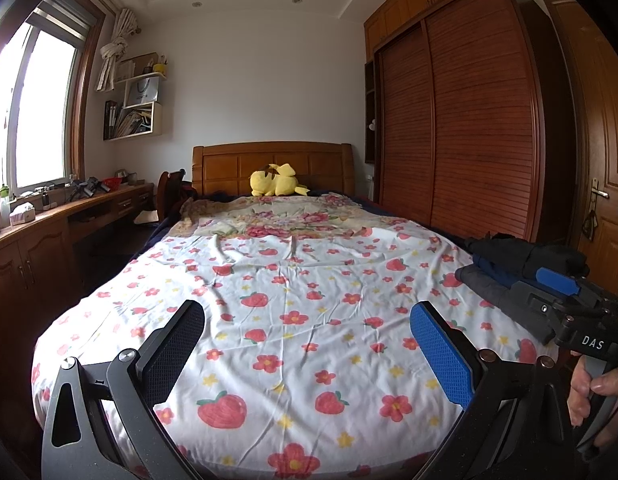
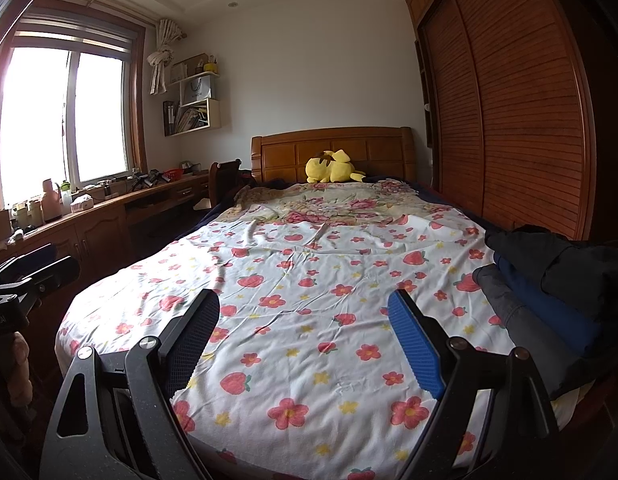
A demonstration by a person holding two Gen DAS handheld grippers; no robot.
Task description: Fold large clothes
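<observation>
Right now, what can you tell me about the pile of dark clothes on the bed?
The clothes are a loose, crumpled heap on the right edge of the bed, near the wardrobe. A black piece lies on top, blue beneath it, grey at the front. They look thick and soft. Only the flowery sheet touches them; no gripper does.

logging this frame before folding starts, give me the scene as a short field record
surface: bed with strawberry-print sheet
clothes: pile of dark clothes at the bed's right edge, untouched
left hand-held gripper: open, empty, over the sheet
right hand-held gripper: open, empty, over the sheet
other: yellow plush toy by the headboard
</observation>
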